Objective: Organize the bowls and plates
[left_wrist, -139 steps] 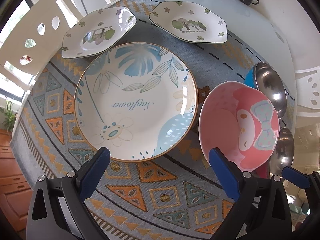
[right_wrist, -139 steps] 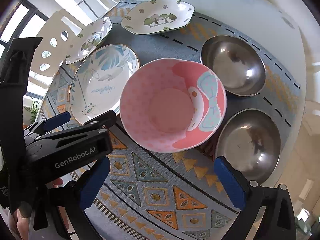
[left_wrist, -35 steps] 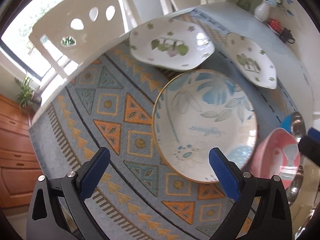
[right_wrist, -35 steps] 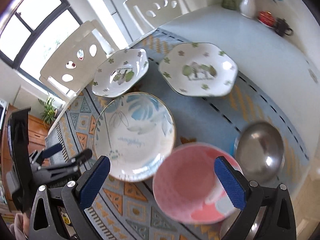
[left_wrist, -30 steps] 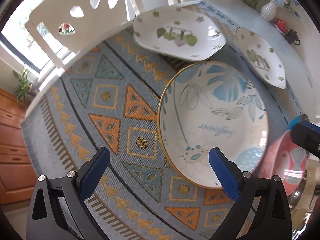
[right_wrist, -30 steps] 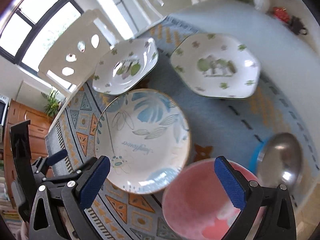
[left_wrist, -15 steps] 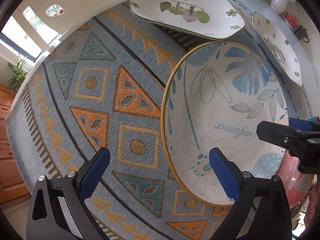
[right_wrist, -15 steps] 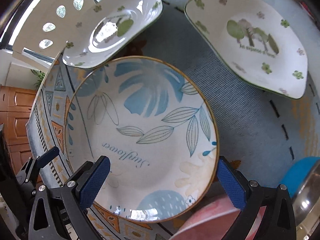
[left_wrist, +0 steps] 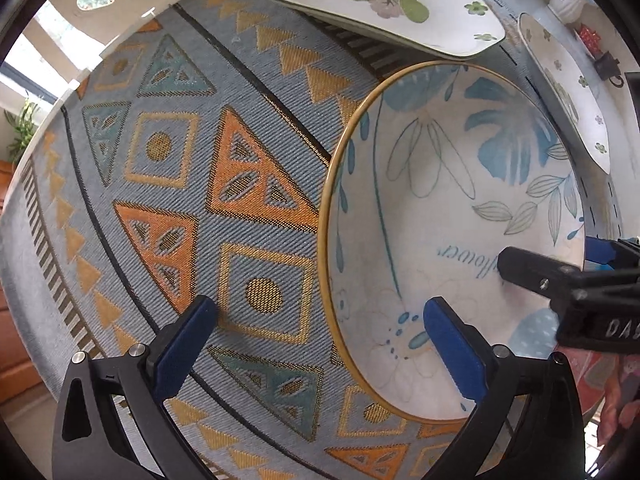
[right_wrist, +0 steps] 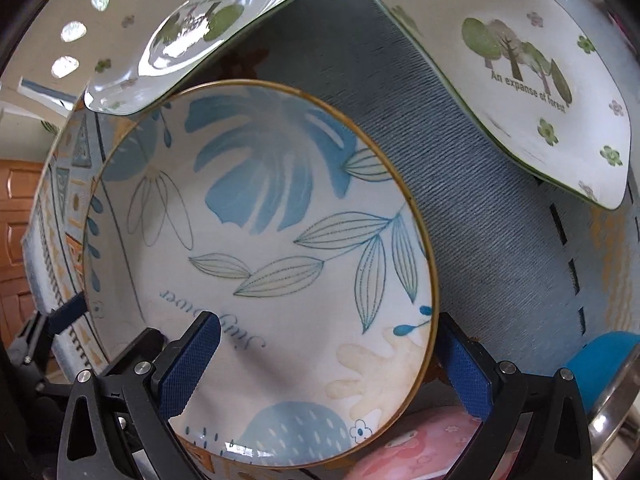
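Your left gripper (left_wrist: 320, 344): black plastic frame with triangular cut-outs at the outer shoulders. Each finger wears a blue pad (left_wrist: 182, 350) with a fine knurled texture. Silver screw heads (left_wrist: 137, 349) sit just behind the pads, a second one further out on each side.

Your right gripper (right_wrist: 324, 364): same build, with black frame, blue cross-hatched pads (right_wrist: 188, 364) and paired silver screws (right_wrist: 505, 367) behind each finger.

From the left camera, the right gripper's side shows black housing beyond the right finger, small screws along it, white lettering "DAS" cut off at the frame edge, and a blue pad peeking behind.
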A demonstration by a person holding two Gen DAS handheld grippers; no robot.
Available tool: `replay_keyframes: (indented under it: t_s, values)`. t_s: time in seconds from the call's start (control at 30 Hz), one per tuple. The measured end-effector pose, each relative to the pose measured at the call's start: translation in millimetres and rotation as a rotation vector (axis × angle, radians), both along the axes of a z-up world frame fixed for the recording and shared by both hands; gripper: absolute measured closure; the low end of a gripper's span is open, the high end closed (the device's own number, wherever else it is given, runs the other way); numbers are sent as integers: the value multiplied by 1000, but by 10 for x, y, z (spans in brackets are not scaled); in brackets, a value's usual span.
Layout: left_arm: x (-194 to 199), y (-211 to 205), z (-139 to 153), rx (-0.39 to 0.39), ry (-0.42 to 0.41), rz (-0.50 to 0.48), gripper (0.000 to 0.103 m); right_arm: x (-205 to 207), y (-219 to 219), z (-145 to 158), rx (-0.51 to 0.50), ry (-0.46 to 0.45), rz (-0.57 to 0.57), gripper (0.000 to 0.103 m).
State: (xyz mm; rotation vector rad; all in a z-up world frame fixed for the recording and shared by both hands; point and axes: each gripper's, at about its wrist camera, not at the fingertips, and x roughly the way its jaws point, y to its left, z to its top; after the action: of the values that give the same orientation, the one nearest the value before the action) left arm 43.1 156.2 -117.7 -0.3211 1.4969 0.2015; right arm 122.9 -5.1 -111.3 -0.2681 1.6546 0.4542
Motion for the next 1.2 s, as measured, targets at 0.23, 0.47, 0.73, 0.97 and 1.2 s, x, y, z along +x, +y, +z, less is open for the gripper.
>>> replay_keyframes:
  t_s: [0.23, 0.47, 0.73, 0.97, 1.2]
  values:
    - [31, 27, -16, 5, -13, 28, 0, 23, 16, -30, -18, 11, 20, 0]
    - [-48, 78, -19, 13, -36, 50, 0, 42, 55, -21, -20, 9, -2, 0]
    - [84, -28, 176, -27, -135, -34, 62, 109, 35, 106, 10, -33, 2, 17]
    - [123, 18, 197, -48, -141, -35, 63, 158, -115, 196, 46, -50, 4, 33]
    - [16, 36, 222, -47, -129, -52, 63, 37, -211, 216, 49, -20, 45, 37]
